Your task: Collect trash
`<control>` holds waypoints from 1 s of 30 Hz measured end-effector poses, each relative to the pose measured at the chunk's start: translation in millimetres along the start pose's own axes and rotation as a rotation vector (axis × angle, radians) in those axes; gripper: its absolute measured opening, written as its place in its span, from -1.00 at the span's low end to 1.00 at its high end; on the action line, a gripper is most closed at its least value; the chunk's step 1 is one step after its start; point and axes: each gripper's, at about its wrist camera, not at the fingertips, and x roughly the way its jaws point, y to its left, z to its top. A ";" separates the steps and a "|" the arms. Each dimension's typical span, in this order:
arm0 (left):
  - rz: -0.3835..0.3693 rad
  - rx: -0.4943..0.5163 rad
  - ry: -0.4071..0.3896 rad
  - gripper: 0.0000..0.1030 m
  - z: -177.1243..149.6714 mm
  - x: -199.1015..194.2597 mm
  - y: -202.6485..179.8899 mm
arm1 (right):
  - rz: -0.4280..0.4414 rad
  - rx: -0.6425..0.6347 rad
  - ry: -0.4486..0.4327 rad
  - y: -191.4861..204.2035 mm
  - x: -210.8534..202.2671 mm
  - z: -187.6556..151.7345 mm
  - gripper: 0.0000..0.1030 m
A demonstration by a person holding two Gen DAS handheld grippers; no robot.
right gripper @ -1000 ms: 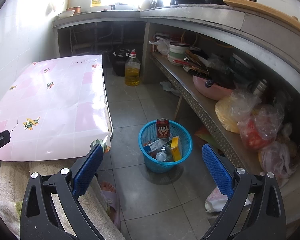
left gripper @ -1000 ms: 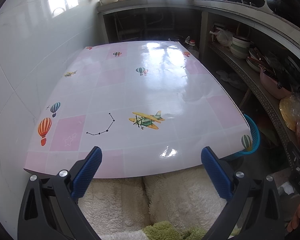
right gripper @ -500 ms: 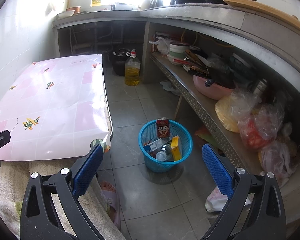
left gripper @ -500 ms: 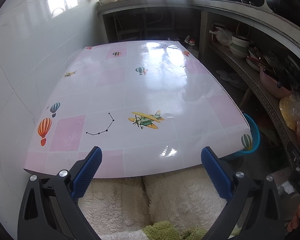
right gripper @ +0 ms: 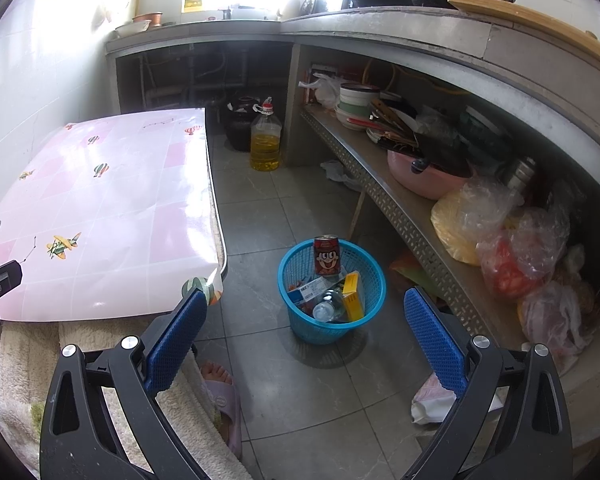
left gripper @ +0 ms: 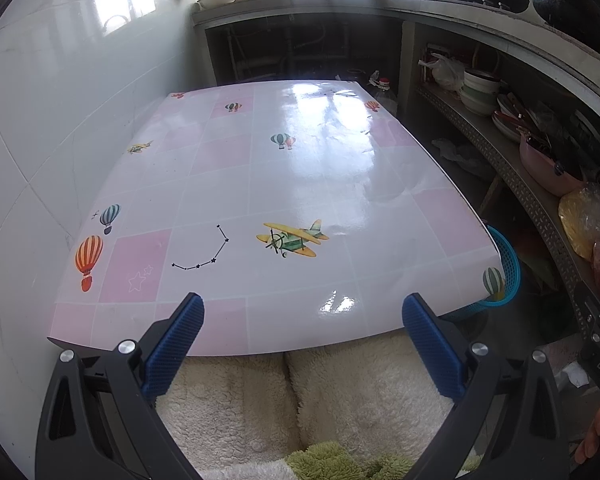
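Table (left gripper: 300, 184) unchanged; both grippers (left gripper: 303, 312) (right gripper: 305, 308) stay spread, basket (right gripper: 370, 276) unmoved.

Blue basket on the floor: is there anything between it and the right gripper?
No. In the right wrist view, only bare grey floor tiles lie between the right gripper and the blue basket; its jaws are wide open and hold nothing.

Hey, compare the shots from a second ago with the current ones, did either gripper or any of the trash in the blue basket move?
Nothing visibly changed. The left gripper and the right gripper are both open and empty, as before. The blue basket stands on the floor beside the table, with the red can, the yellow box and the bottle inside it just as they were.
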 end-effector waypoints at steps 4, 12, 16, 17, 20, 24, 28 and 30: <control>-0.001 0.002 0.000 0.89 0.3 0.2 0.2 | 0.001 -0.001 0.000 -0.6 -0.1 0.2 0.85; 0.000 0.000 0.002 0.89 -0.1 -0.1 -0.2 | 0.003 -0.001 0.001 -1.0 0.4 0.5 0.85; -0.003 -0.002 0.004 0.89 0.2 0.6 0.7 | 0.002 -0.004 0.000 -1.6 0.3 0.7 0.85; -0.004 -0.004 0.006 0.89 0.1 0.9 0.9 | 0.002 -0.004 0.000 -1.3 0.2 0.0 0.85; -0.007 -0.006 0.011 0.89 0.3 2.6 1.7 | 0.000 -0.004 -0.001 -1.2 0.0 -0.3 0.85; -0.009 -0.008 0.012 0.89 0.5 3.6 1.7 | 0.001 -0.004 -0.001 -1.5 -0.2 -1.0 0.85; -0.014 -0.011 0.018 0.89 -0.2 4.9 1.6 | 0.000 -0.004 -0.002 -0.9 -0.6 -0.9 0.85; -0.016 -0.011 0.019 0.89 -0.4 4.5 0.8 | -0.001 -0.003 -0.002 -0.9 -0.6 -1.0 0.85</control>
